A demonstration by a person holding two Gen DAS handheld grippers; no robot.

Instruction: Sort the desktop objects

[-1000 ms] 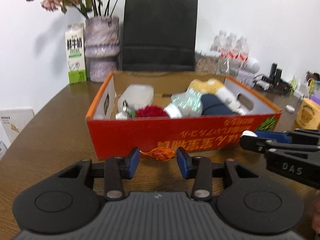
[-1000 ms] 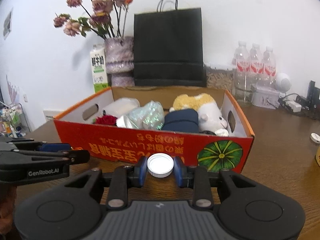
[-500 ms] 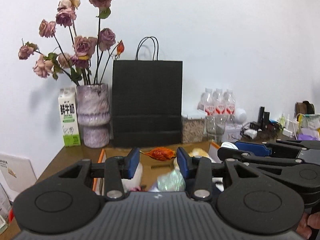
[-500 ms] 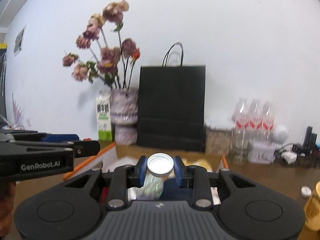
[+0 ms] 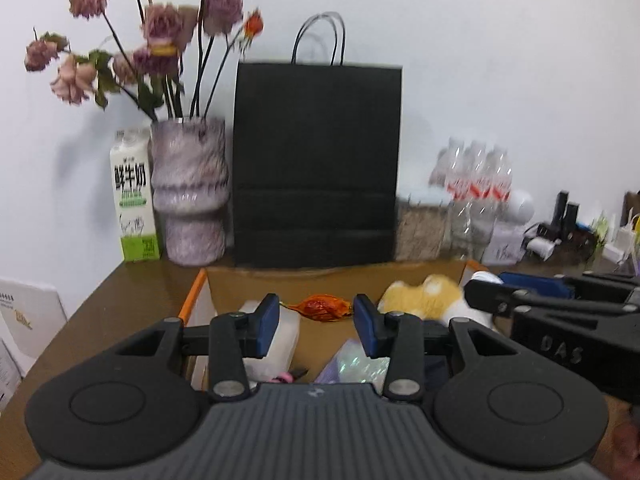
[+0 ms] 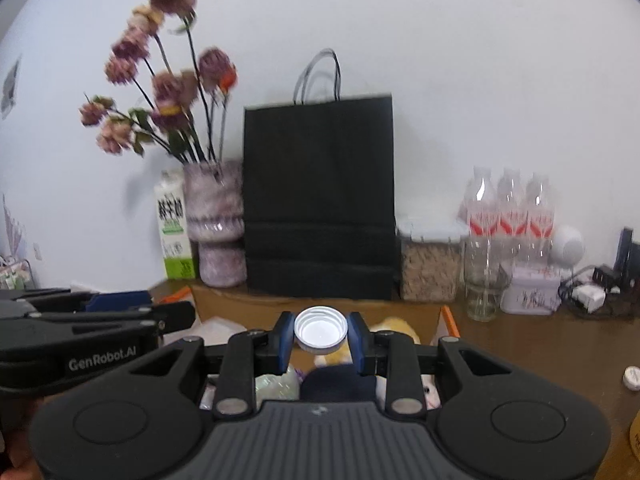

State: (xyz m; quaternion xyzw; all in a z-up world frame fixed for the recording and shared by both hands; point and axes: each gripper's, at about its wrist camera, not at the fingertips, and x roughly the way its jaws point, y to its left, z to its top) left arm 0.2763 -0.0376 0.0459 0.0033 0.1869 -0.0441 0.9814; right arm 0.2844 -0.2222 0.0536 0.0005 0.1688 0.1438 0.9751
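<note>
Left gripper [image 5: 316, 316] is pinched on an orange candy [image 5: 323, 309]; right gripper [image 6: 320, 338] is clamped on a white cap [image 6: 320, 333]. Both hang over the box [image 5: 336, 280], which is already pretty full w/ a plush toy [image 5: 424, 294] etc. just beyond the fingertips. Drops not yet done; one small white bit [image 6: 631, 377] sits right of the right gripper.

Probably an office desk: brown table [image 5: 132, 300], dried-flower vase [image 5: 191, 188], chargers [image 6: 586, 298].
</note>
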